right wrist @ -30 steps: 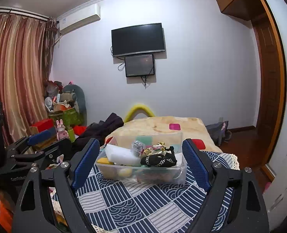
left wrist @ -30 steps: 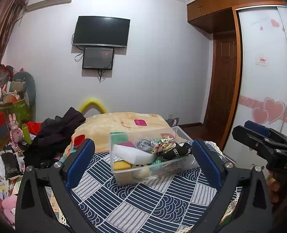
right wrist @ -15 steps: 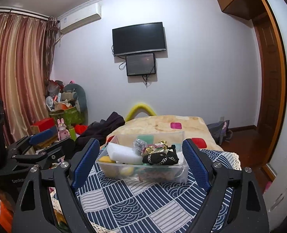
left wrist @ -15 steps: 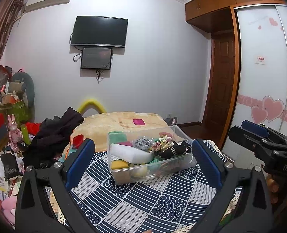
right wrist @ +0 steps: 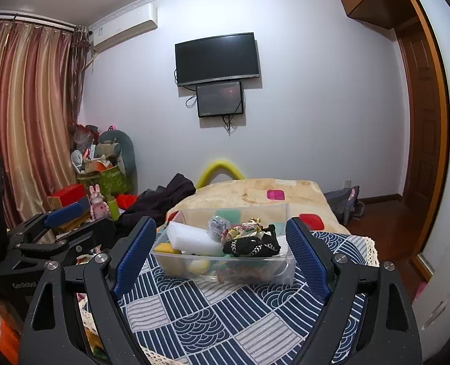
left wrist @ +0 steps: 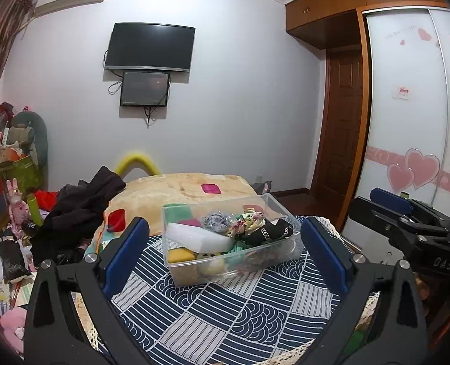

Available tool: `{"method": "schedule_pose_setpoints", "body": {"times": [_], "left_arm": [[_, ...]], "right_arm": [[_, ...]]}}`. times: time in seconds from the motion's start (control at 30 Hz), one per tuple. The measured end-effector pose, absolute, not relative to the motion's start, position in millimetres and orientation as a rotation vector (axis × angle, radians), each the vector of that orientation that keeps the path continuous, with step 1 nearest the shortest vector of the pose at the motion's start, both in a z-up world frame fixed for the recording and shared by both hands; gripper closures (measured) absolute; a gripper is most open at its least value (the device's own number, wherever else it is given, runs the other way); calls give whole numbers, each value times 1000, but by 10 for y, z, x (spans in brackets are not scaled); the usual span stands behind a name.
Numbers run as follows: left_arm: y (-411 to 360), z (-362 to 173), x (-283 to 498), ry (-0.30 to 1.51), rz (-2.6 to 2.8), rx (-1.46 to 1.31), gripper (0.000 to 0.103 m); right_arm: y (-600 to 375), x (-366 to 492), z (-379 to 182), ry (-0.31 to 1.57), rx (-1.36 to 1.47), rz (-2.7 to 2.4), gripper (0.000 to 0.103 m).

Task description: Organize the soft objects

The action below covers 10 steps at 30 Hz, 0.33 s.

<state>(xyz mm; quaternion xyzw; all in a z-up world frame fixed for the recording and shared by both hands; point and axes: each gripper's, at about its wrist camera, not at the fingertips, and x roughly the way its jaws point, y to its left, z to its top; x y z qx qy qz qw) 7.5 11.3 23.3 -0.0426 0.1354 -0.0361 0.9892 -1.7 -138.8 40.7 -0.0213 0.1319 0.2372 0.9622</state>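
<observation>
A clear plastic bin (left wrist: 286, 251) (right wrist: 281, 269) sits on a blue patterned tablecloth (left wrist: 225, 313) (right wrist: 212, 319). It holds a white foam block (left wrist: 200, 238) (right wrist: 191, 240), a black item with a chain (left wrist: 267, 232) (right wrist: 251, 246), floral scrunchies (left wrist: 246, 220), a grey scrunchie (right wrist: 217, 223), yellow sponges (left wrist: 181, 255) and other soft things. My left gripper (left wrist: 225, 248) is open and empty, short of the bin. My right gripper (right wrist: 220, 249) is open and empty, also short of the bin. Each gripper shows in the other's view (left wrist: 407, 222) (right wrist: 51, 234).
A bed with a tan blanket (left wrist: 188, 188) and dark clothes (left wrist: 82, 206) lies behind the table. Clutter, boxes and toys (left wrist: 12, 200) fill the left floor. A wardrobe with hearts (left wrist: 407, 152) stands right. The table's lace edge (right wrist: 371, 249) is at the right.
Both cameras have risen and tilted slightly, so the bin sits a little lower and closer in view. Both grippers stay open and empty.
</observation>
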Motion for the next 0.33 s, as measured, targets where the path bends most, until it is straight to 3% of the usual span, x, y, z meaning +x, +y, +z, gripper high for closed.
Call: {"method": "schedule_pose_setpoints", "body": {"times": [0.33], "left_arm": [[106,228,94,274,-68,-87,2]], "right_arm": [[-1375,-29,373,274,-45,482,17]]}}
